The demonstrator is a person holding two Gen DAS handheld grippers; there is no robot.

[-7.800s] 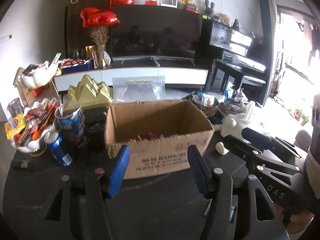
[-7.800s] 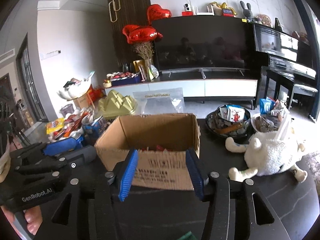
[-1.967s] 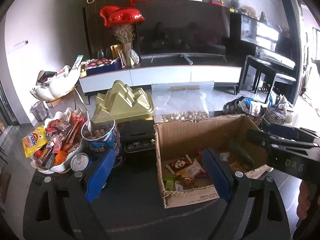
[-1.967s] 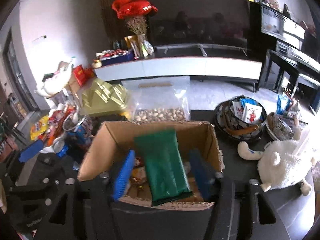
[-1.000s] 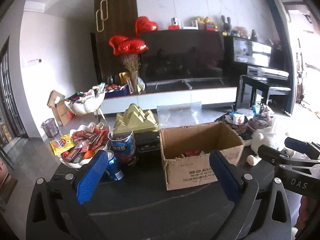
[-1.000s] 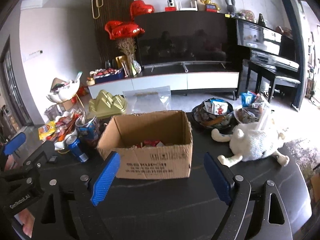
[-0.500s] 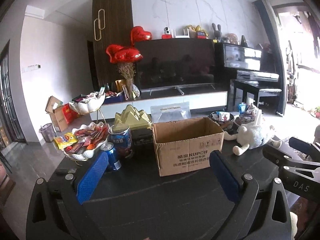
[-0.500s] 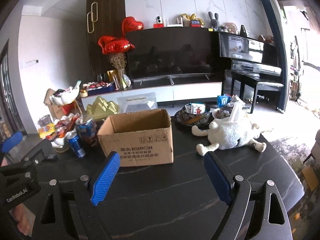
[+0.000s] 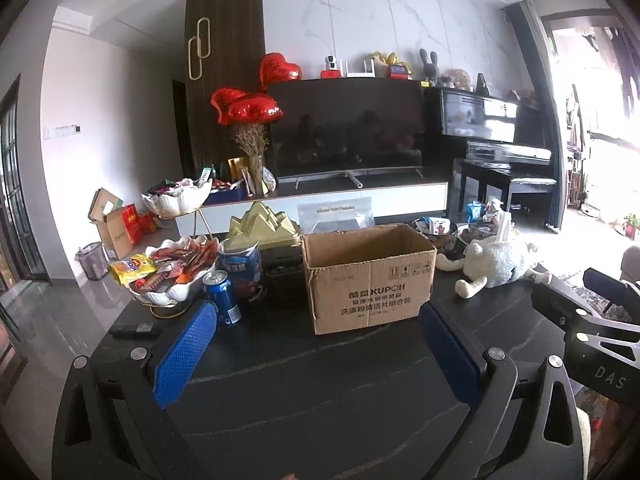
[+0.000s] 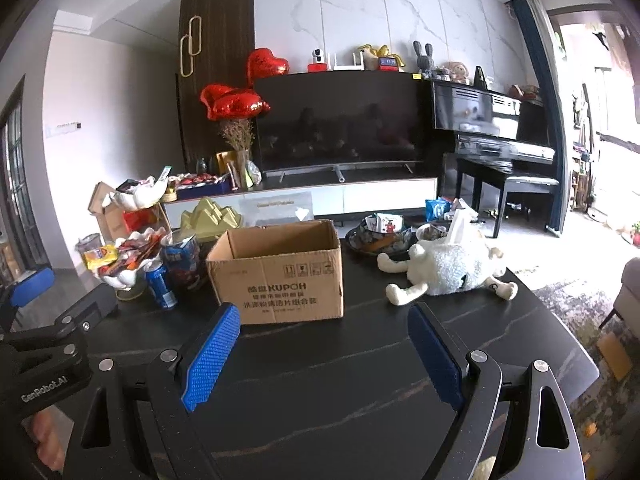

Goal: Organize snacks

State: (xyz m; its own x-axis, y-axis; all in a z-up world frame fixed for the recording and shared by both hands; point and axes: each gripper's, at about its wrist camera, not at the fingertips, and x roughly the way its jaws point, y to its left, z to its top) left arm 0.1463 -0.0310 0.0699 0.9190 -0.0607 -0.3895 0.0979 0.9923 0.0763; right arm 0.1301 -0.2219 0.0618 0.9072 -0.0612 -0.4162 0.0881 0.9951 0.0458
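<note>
We hold the left gripper (image 9: 316,354) and right gripper (image 10: 320,354) spread wide and empty, short of the cardboard box (image 10: 280,276) mid-table; snack packets (image 9: 168,266) heaped in the bowl look light, crinkly, best pinched by an edge.

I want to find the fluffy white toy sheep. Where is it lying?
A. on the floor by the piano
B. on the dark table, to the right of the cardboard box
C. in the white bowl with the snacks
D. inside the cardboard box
B: the white toy sheep lies on the dark table, to the right of the cardboard box and not touching it.
</note>
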